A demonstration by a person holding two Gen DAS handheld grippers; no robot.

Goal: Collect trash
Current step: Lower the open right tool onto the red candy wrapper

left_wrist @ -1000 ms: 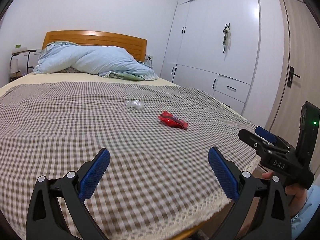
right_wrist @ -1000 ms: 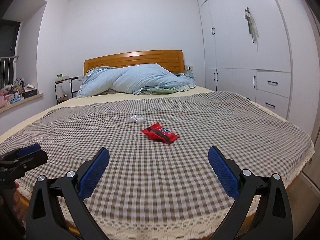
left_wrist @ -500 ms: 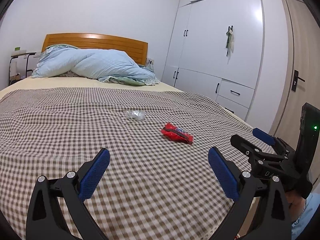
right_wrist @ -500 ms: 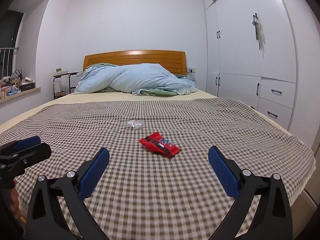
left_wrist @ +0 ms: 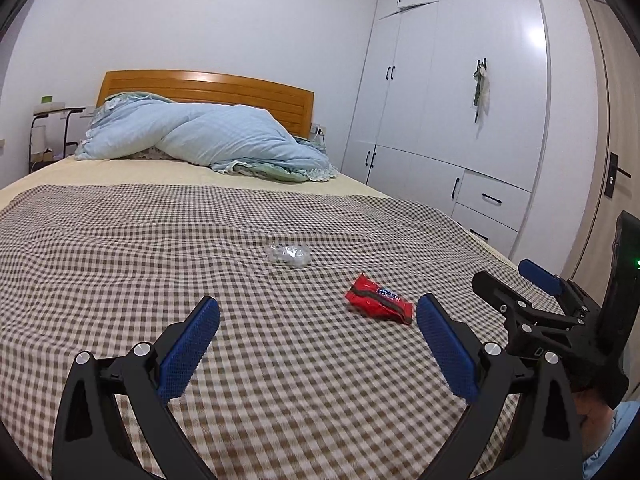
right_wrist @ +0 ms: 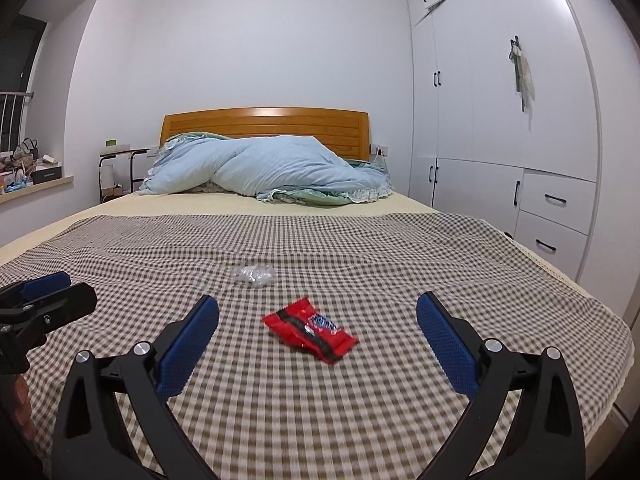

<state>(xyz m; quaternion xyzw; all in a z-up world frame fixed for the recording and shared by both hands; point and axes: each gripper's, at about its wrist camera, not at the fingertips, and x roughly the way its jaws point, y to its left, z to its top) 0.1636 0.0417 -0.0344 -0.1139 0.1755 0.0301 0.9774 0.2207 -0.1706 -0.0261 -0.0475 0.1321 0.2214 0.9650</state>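
The right hand-held gripper and the left hand-held gripper both gape wide, holding nothing. The red wrapper lies flat near the foot edge of the bed, the clear crumpled plastic nearer the middle. Risk, as I judge it: slick, thin foil may slide from the pads, or the soft checked cover gets pinched along with it
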